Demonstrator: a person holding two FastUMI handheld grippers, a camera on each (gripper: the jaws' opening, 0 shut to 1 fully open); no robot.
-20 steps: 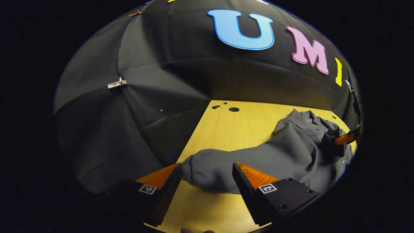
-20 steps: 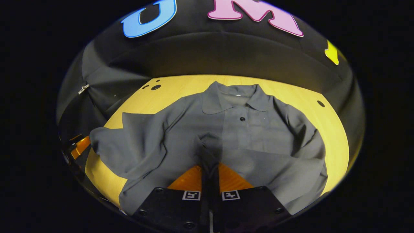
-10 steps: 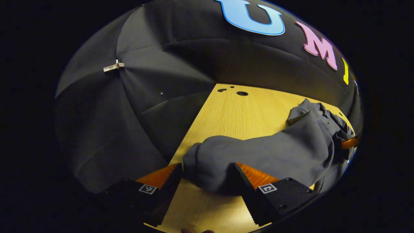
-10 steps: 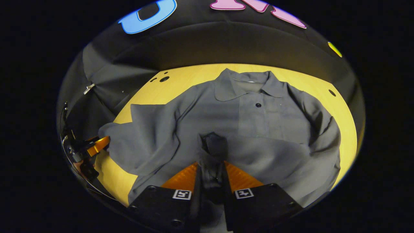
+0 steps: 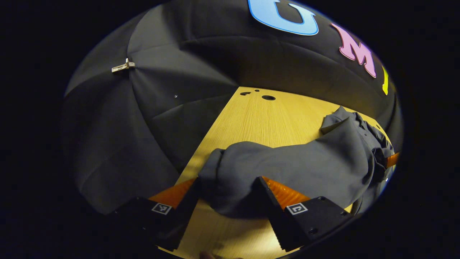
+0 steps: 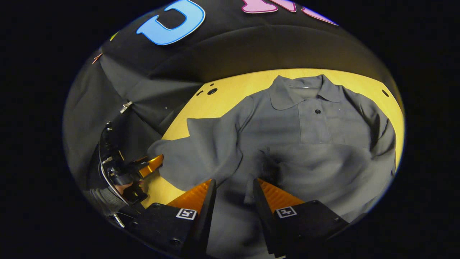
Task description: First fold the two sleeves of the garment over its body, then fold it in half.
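Note:
A grey collared shirt [image 6: 305, 126] lies face up on the yellow wooden table [image 6: 237, 84]. Its right sleeve [image 6: 323, 162] is folded across the body, with its end just ahead of my right gripper [image 6: 233, 181], which stands open above the lower front of the shirt. The left sleeve [image 6: 194, 158] stretches out sideways toward the table's left edge. In the left gripper view, that sleeve's cuff [image 5: 230, 172] lies between the spread fingers of my left gripper [image 5: 226, 180], which is open. The right gripper view has the left gripper [image 6: 149, 167] at the cuff's tip.
The table's left edge [image 5: 206, 138] runs close to the left sleeve's cuff, with black cloth beyond it. Small holes [image 5: 267, 97] mark the table's far left corner. A metal clip [image 5: 122, 67] hangs on the wall. A hand [image 6: 124, 187] holds the left gripper.
My right gripper has opened and let go of the right sleeve's cuff, which now rests on the shirt's body. My left gripper has moved forward around the left sleeve's cuff.

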